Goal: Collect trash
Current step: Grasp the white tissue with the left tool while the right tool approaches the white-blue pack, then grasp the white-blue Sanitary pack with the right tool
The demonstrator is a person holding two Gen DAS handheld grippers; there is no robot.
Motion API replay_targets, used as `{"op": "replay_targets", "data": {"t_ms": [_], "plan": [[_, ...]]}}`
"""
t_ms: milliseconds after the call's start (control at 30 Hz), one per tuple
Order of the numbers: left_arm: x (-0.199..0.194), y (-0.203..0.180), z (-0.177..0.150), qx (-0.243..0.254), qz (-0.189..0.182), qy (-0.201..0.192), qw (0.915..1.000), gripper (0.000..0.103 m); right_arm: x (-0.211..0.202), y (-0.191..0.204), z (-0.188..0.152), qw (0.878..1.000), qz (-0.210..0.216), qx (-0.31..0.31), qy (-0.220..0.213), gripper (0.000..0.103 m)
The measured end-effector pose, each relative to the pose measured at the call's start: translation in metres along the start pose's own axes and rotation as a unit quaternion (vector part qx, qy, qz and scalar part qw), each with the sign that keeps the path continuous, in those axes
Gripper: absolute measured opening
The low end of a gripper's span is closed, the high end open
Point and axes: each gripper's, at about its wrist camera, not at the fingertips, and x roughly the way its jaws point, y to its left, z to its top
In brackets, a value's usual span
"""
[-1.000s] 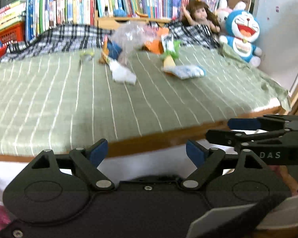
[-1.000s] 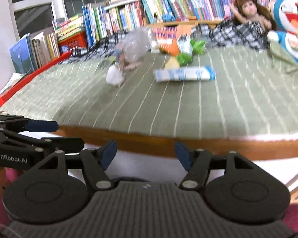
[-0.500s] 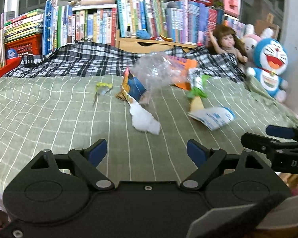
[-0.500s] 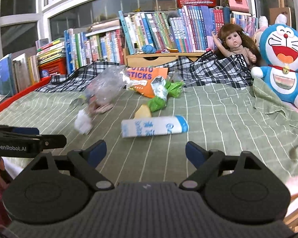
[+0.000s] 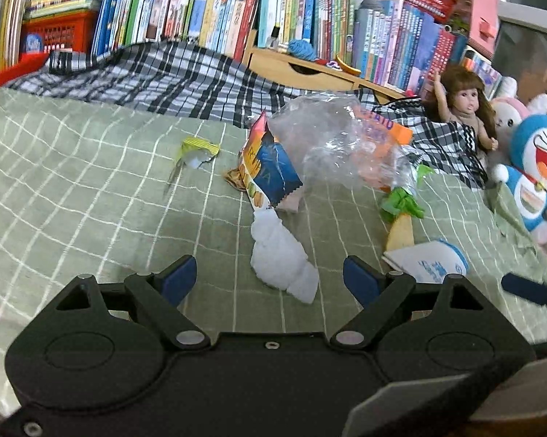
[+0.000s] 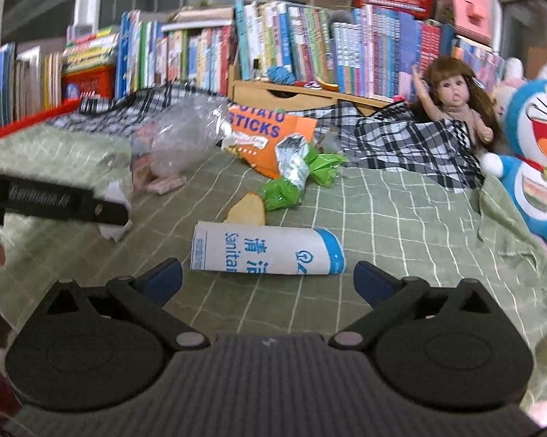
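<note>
Green white-checked bedspread (image 5: 73, 200), black-and-white plaid blanket (image 5: 157, 76), orange snack bag (image 6: 270, 134).

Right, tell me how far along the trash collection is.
Nothing looks collected yet: no bin or bag with gathered trash is in view. In hand: nothing. The left gripper is open over the crumpled tissue; the right gripper is opening in front of the white paper tube. Left on the bed: the clear plastic bag, orange Potato Sticks packet, green wrapper and yellow scrap.
</note>
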Motion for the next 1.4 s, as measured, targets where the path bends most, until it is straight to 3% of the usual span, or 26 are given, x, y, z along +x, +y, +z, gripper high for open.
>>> {"op": "replay_targets", "data": {"t_ms": [367,600,800,1100,1400], "plan": [[0.018,-0.017,-0.001,0.029,0.004,0.001,0.9996,0.067,0.025,0.009,0.006,0.999,-0.001,-0.03,0.013,0.103],[0.019,-0.02,-0.002,0.044,0.013,-0.005,0.9989,0.033,0.033,0.013,0.013,0.999,0.01,-0.046,0.013,0.103],[0.016,-0.022,-0.004,0.058,0.01,-0.012,0.9982,0.032,0.037,0.015,0.014,0.999,0.016,-0.044,0.019,0.087],[0.001,-0.021,-0.009,0.067,0.005,-0.022,0.9975,0.032,0.015,0.014,0.01,0.999,-0.003,-0.037,-0.017,0.058],[-0.016,-0.017,-0.016,0.07,-0.002,-0.025,0.9972,0.032,-0.005,-0.008,0.001,1.0,-0.026,0.01,-0.003,0.057]]}}
